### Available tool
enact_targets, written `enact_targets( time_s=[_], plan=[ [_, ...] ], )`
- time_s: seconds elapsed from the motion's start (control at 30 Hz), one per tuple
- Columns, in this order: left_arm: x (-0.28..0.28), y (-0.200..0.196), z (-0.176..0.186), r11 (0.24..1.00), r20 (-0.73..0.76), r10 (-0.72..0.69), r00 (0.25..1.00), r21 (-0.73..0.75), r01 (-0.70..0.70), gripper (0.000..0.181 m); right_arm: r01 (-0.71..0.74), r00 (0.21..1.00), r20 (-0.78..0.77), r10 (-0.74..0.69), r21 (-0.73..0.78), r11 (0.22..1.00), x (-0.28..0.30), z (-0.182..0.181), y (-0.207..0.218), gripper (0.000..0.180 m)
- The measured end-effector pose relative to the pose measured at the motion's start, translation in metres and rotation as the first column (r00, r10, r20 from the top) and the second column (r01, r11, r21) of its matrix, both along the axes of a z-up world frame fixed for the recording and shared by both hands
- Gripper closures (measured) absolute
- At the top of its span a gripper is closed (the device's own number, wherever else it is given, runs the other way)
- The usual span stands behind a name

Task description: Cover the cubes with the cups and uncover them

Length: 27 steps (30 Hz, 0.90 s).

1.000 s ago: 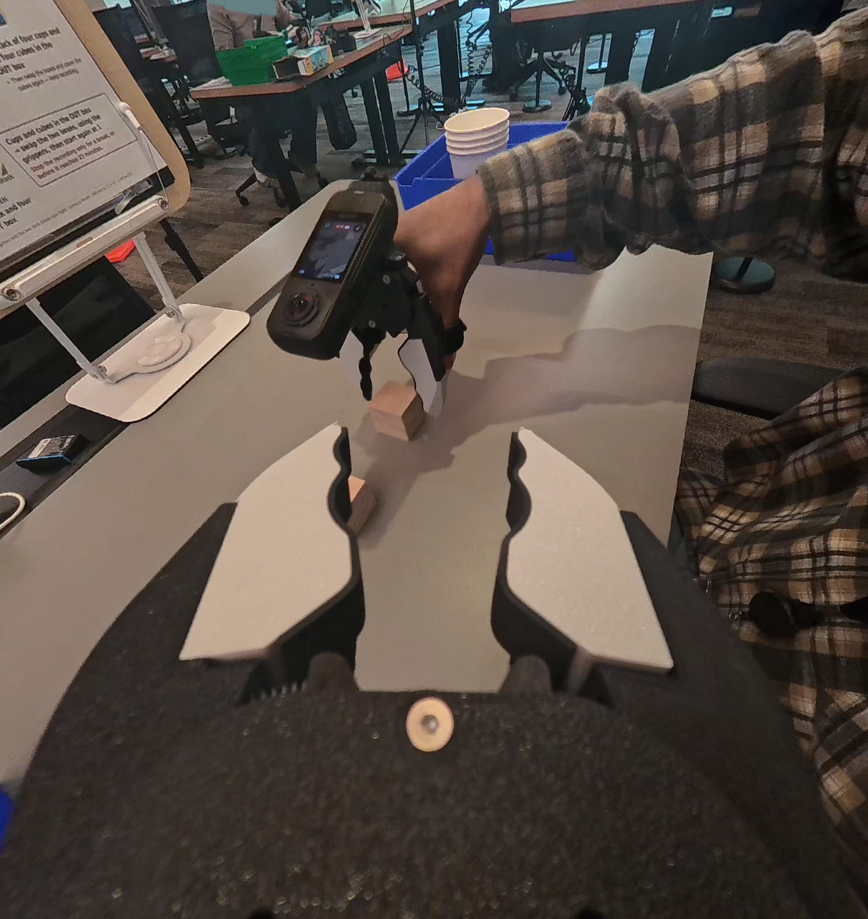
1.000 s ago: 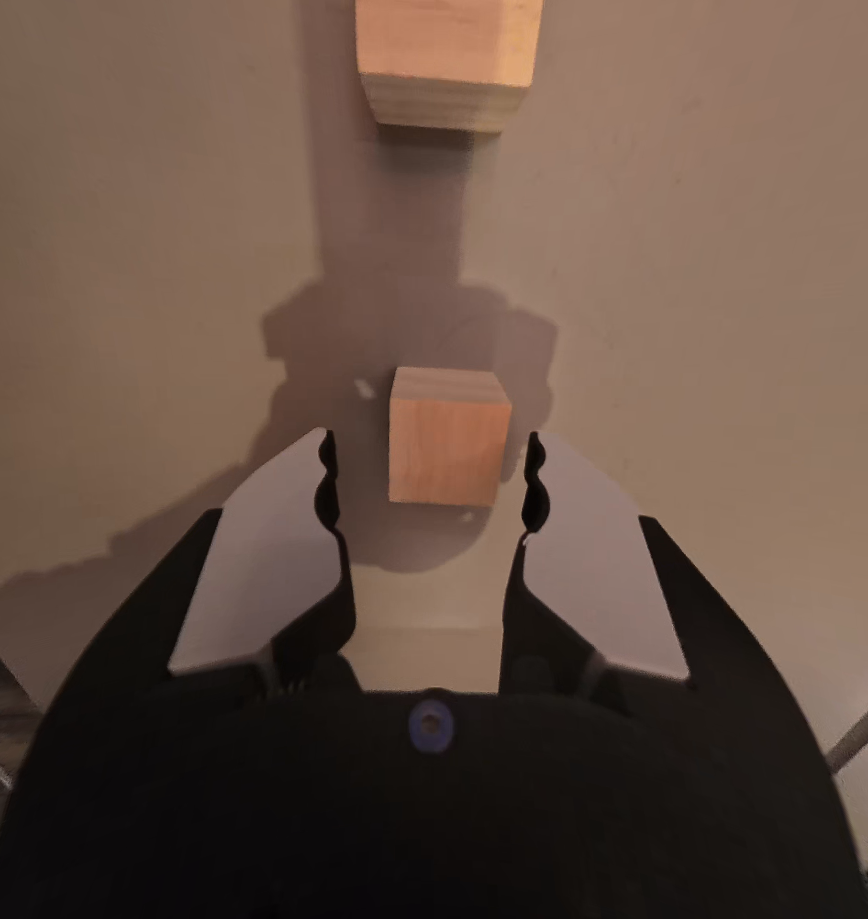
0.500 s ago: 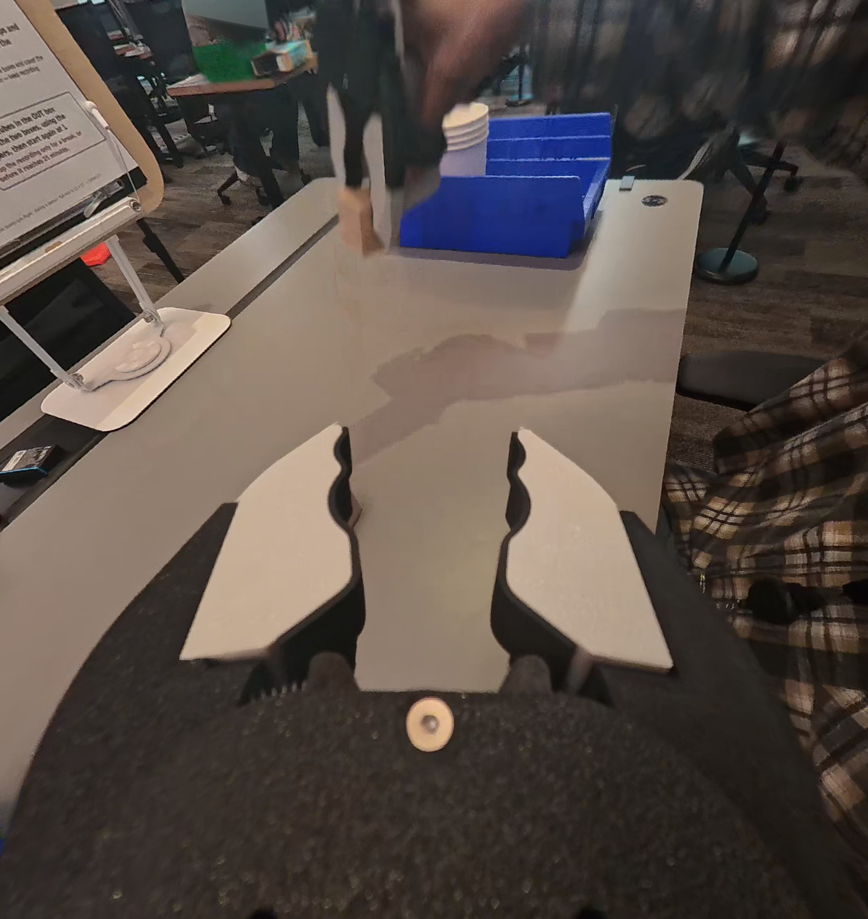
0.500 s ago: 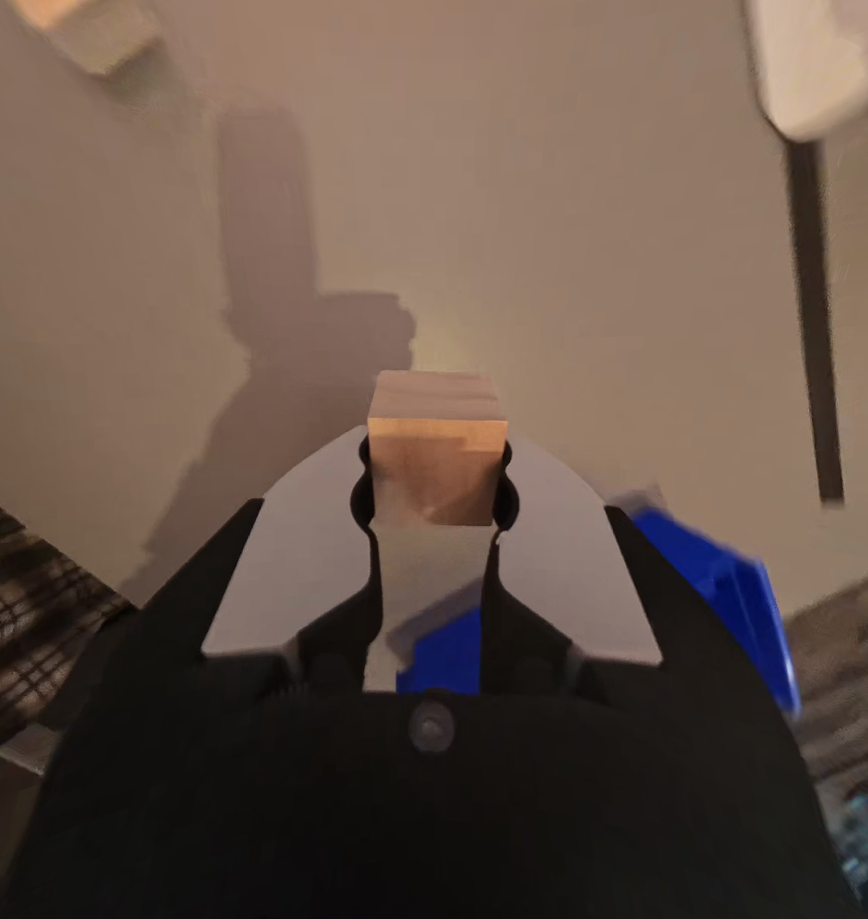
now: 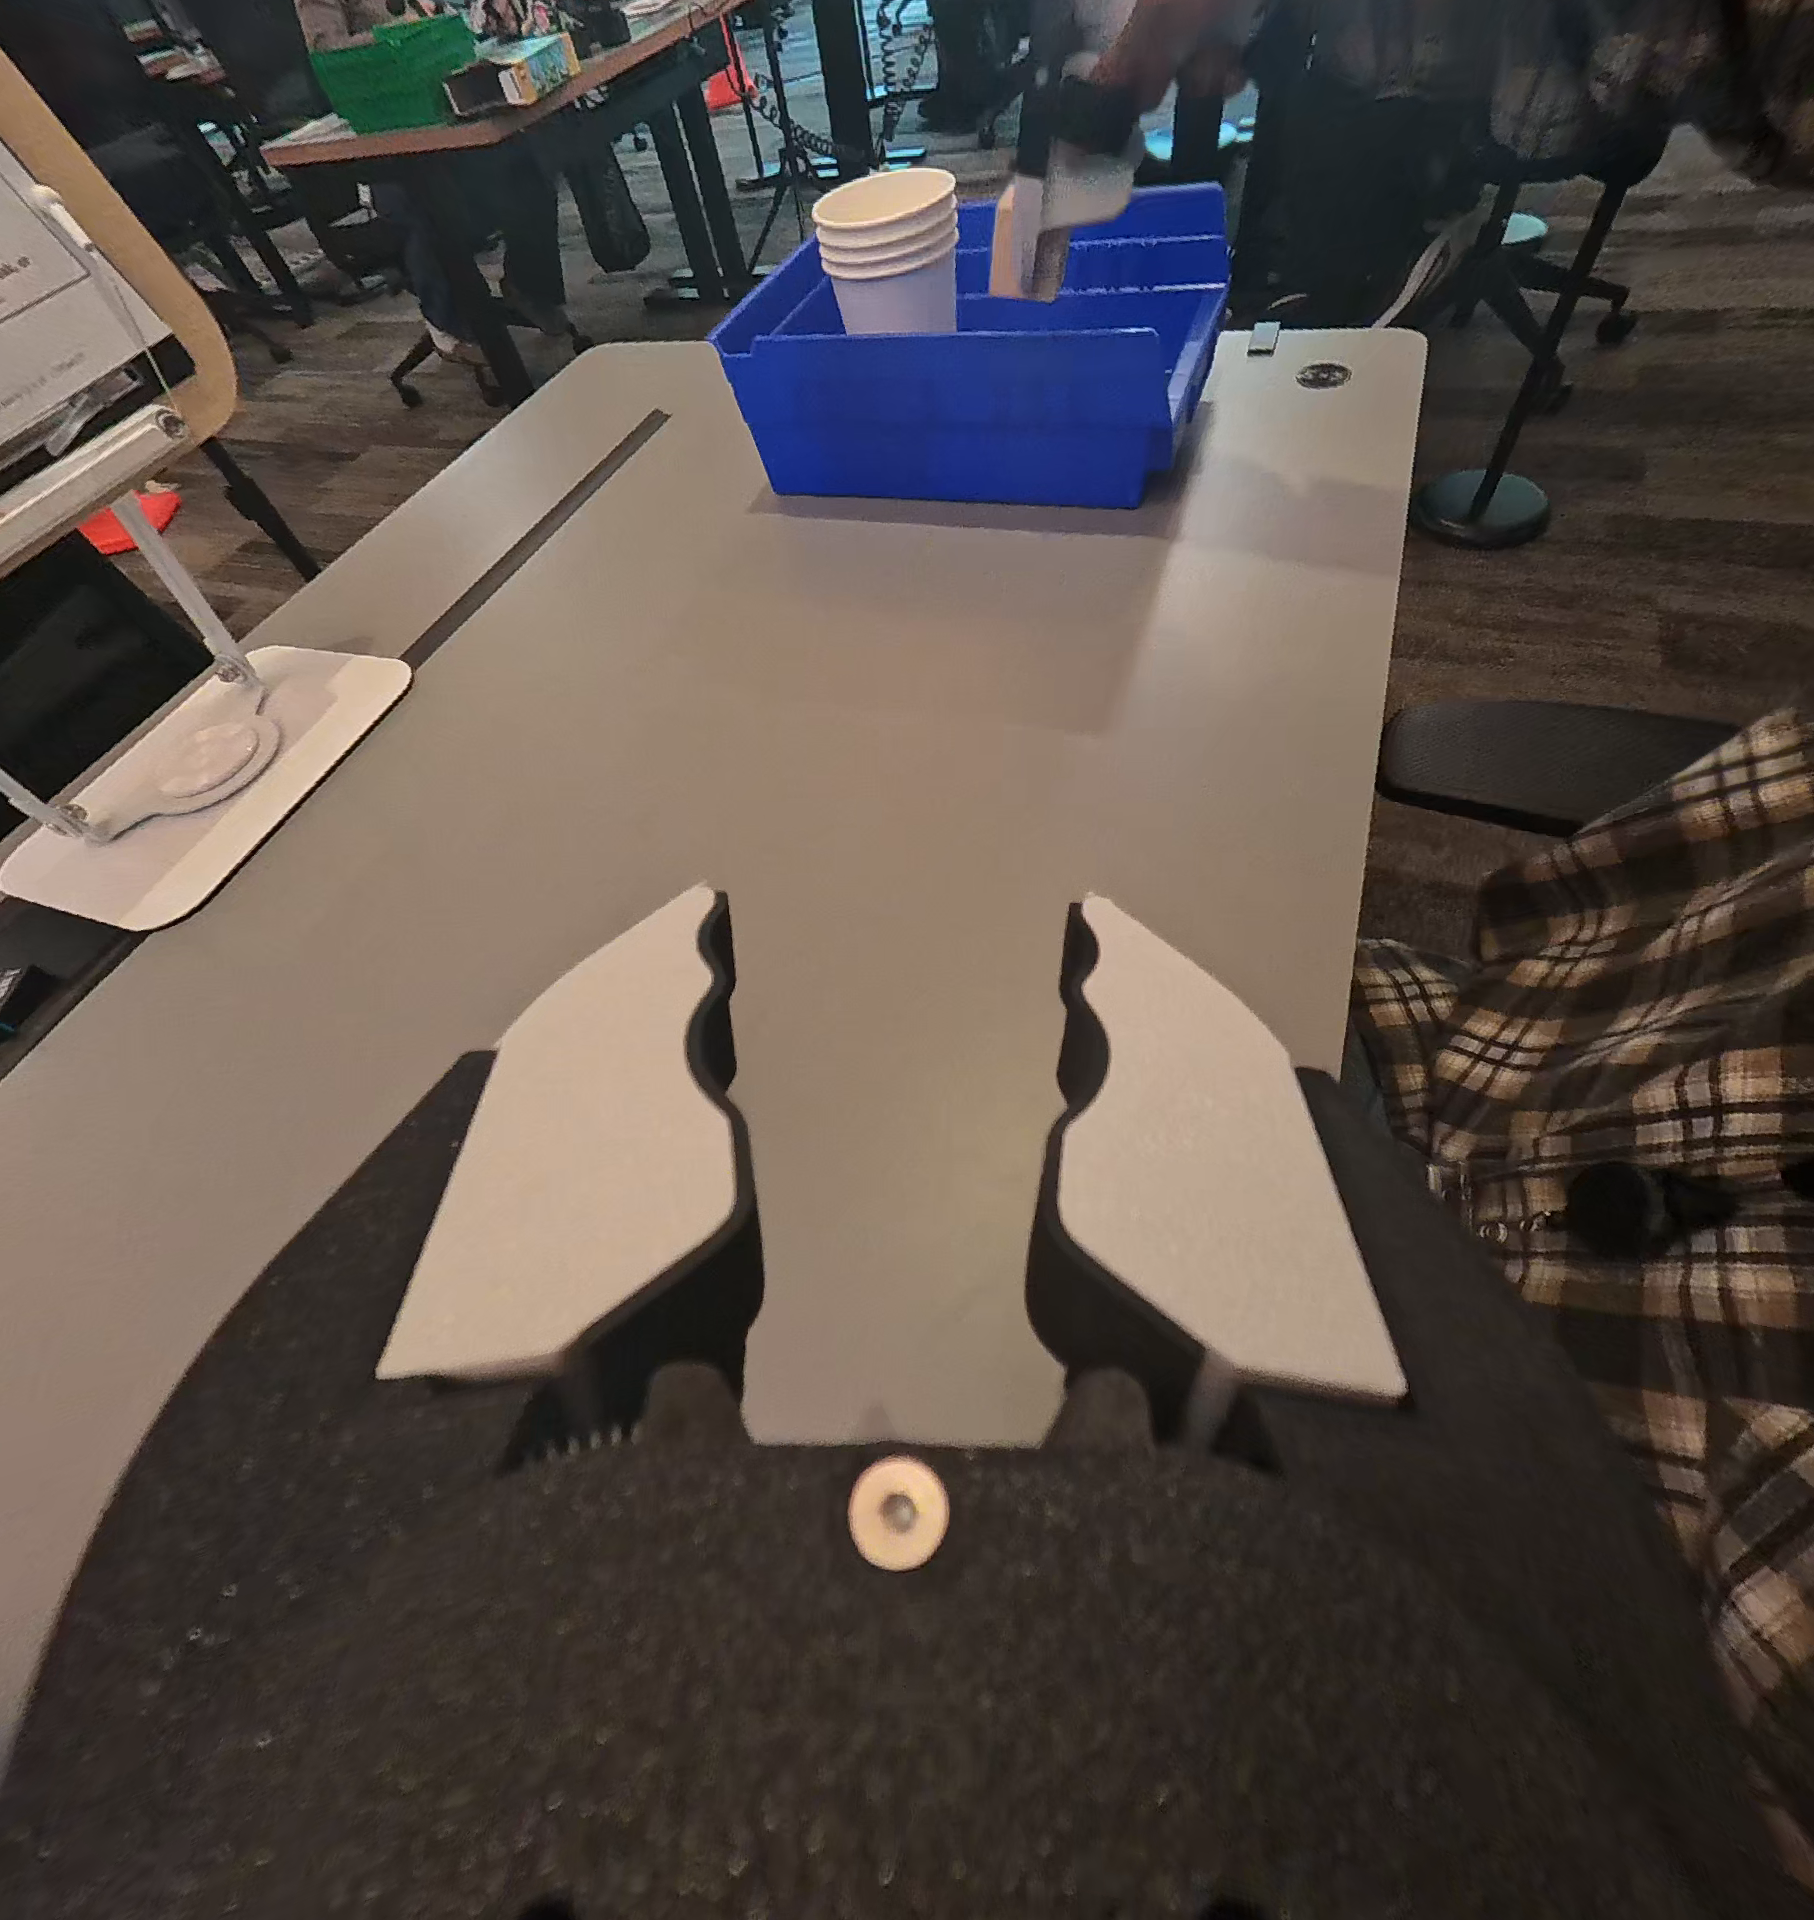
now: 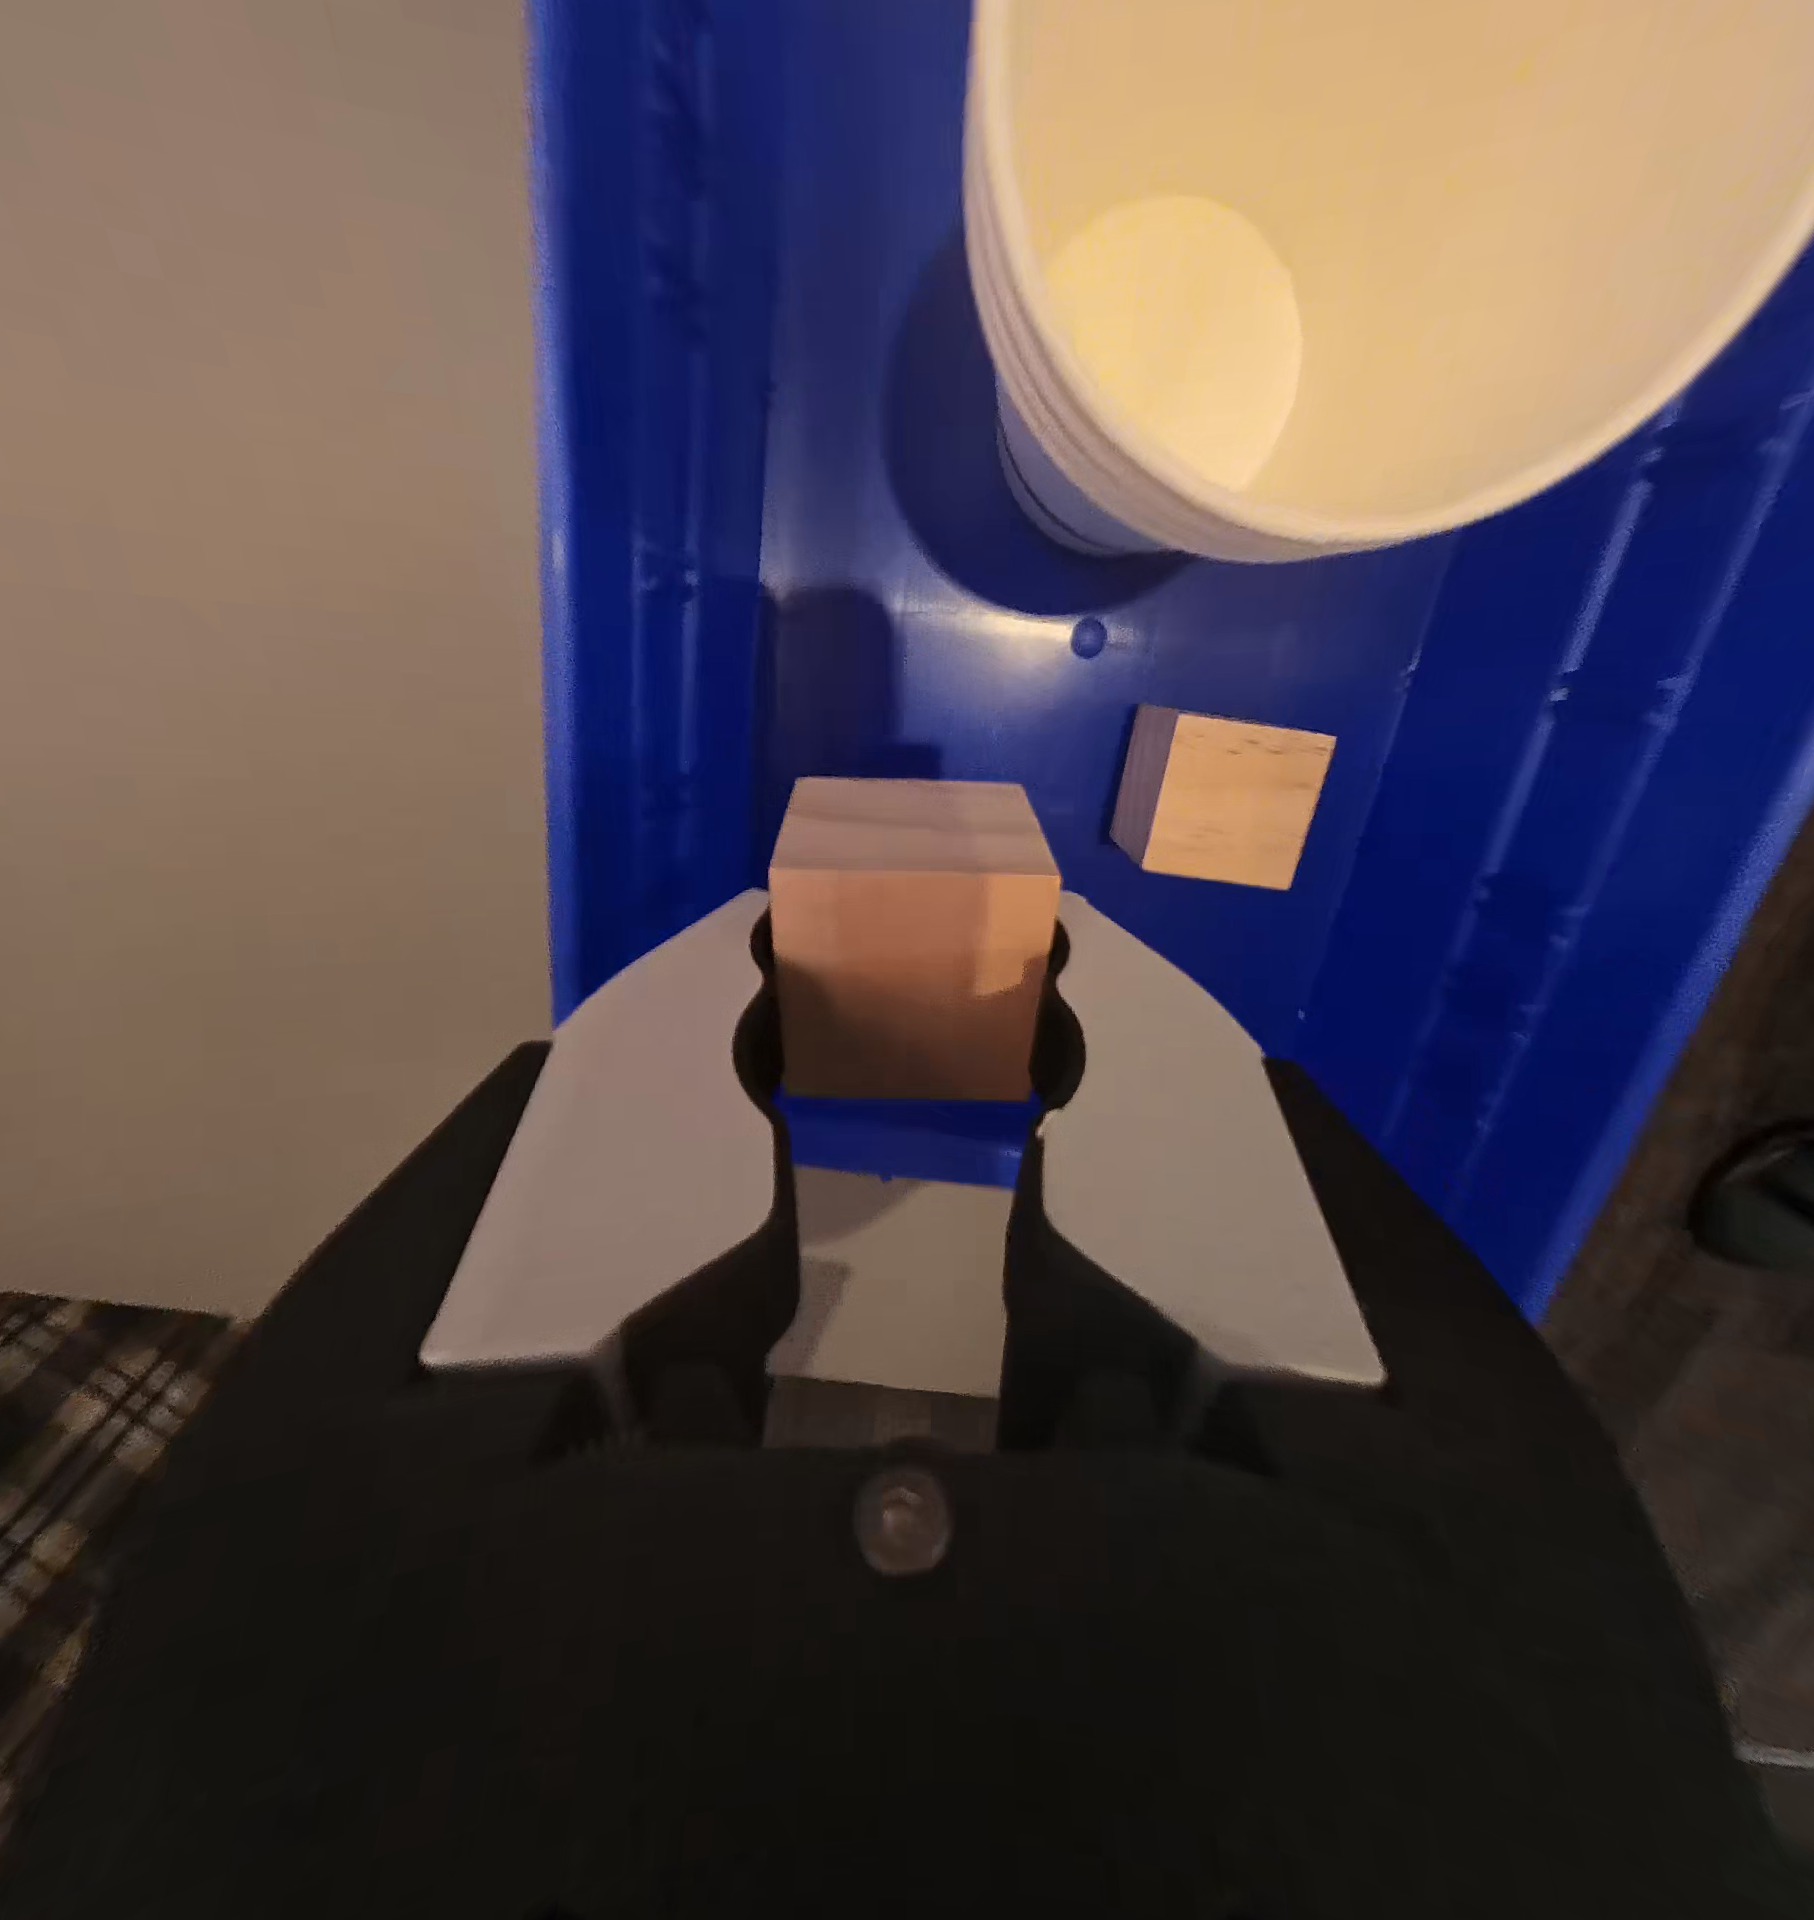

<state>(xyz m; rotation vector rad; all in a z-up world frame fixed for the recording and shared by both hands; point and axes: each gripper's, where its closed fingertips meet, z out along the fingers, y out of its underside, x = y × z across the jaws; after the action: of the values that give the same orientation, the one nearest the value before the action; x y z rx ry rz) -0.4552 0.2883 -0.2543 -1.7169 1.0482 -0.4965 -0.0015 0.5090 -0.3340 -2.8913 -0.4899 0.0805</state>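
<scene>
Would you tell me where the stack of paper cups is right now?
The stack of paper cups stands inside the blue bin at the table's far end, at the bin's left in the left wrist view.

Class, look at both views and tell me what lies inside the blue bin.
Inside the blue bin: a stack of paper cups standing upright and one wooden cube on its floor. The right claw holds another cube above it. The floor beneath the claw is hidden.
</scene>
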Motion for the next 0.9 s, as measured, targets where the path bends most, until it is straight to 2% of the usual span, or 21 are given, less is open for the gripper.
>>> enact_targets(
  time_s=[0.13,0.33,0.9],
  plan=[
    [0.003,0.001,-0.003,1.000,-0.010,-0.001,1.000,-0.004,0.001,0.121,0.046,0.998,-0.030,-0.047,-0.015,0.999,0.001,-0.030,0.009,0.134],
    [0.006,0.003,-0.008,1.000,-0.011,-0.006,1.000,-0.021,0.006,0.121,0.069,0.998,0.014,-0.068,-0.042,0.997,0.005,-0.059,0.014,0.134],
    [0.005,0.002,-0.009,1.000,-0.014,-0.012,1.000,-0.025,0.011,0.121,0.114,0.993,0.014,-0.114,-0.036,0.993,0.007,-0.094,0.025,0.135]
  ],
)
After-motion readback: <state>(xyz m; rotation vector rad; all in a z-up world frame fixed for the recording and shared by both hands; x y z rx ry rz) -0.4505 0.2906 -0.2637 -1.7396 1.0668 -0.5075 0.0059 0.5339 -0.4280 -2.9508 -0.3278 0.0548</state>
